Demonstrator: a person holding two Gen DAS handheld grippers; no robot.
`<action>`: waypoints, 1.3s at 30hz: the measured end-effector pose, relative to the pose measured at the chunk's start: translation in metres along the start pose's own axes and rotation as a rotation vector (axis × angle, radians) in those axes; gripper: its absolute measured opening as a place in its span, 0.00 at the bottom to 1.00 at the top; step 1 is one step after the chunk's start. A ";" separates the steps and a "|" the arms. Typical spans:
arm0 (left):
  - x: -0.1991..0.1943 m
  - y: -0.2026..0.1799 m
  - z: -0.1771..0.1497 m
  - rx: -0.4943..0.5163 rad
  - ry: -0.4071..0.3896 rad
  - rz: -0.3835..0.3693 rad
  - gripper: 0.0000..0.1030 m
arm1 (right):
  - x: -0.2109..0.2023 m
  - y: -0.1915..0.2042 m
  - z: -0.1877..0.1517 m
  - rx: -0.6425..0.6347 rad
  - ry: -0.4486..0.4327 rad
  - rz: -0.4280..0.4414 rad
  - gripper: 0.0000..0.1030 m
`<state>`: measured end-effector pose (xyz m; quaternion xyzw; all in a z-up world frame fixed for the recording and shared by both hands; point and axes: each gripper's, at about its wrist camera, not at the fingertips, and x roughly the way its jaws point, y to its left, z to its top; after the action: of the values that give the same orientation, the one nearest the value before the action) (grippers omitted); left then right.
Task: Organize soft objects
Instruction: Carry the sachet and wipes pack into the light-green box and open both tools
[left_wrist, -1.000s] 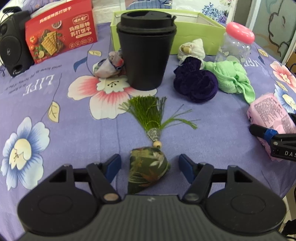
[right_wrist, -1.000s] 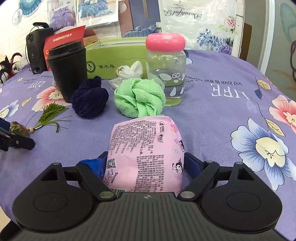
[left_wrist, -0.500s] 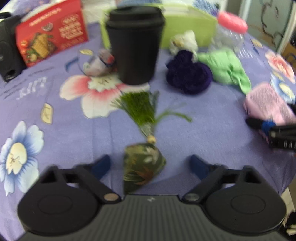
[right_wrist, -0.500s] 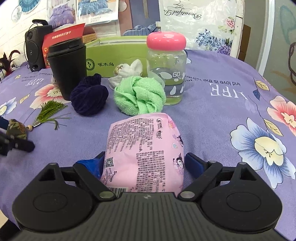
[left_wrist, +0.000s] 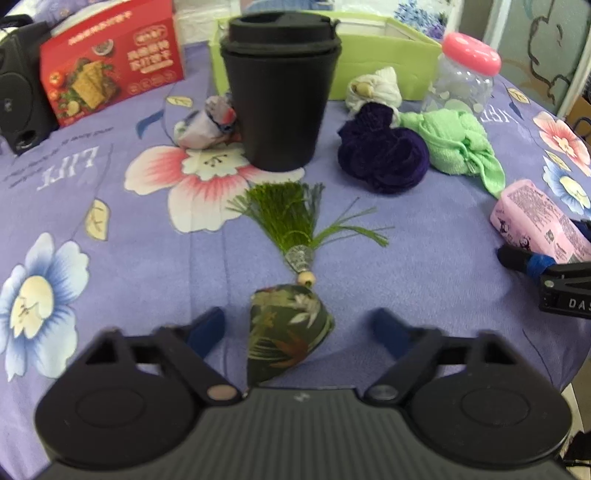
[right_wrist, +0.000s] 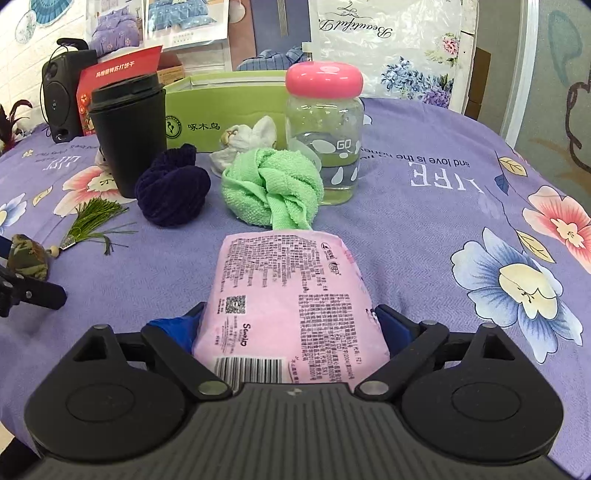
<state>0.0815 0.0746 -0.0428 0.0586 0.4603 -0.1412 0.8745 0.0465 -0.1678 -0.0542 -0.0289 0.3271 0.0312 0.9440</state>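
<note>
Since a second ago both hands have kept their place, but the left gripper (left_wrist: 297, 326) has just been closing its jaws around the green sachet (left_wrist: 288, 332), pads not yet touching it. To grip well, close evenly on the sachet's plump body, leaving the tassel (left_wrist: 291, 214) free toward the black cup (left_wrist: 279, 96). Right of that cup, the right gripper (right_wrist: 291, 325) clasps the pink tissue pack (right_wrist: 288, 295), which lies on the tablecloth (right_wrist: 424, 229).
</note>
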 end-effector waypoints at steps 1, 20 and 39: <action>-0.004 0.001 0.001 -0.006 -0.006 -0.007 0.40 | -0.003 -0.001 -0.002 -0.001 -0.015 0.006 0.68; -0.091 0.057 0.137 -0.135 -0.249 -0.095 0.36 | -0.047 -0.033 0.144 -0.037 -0.363 0.186 0.36; 0.053 0.058 0.318 -0.175 -0.170 -0.143 0.77 | 0.135 -0.039 0.287 -0.179 -0.048 0.174 0.49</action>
<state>0.3780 0.0455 0.0926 -0.0632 0.3981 -0.1668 0.8999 0.3316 -0.1797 0.0886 -0.0838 0.3016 0.1426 0.9390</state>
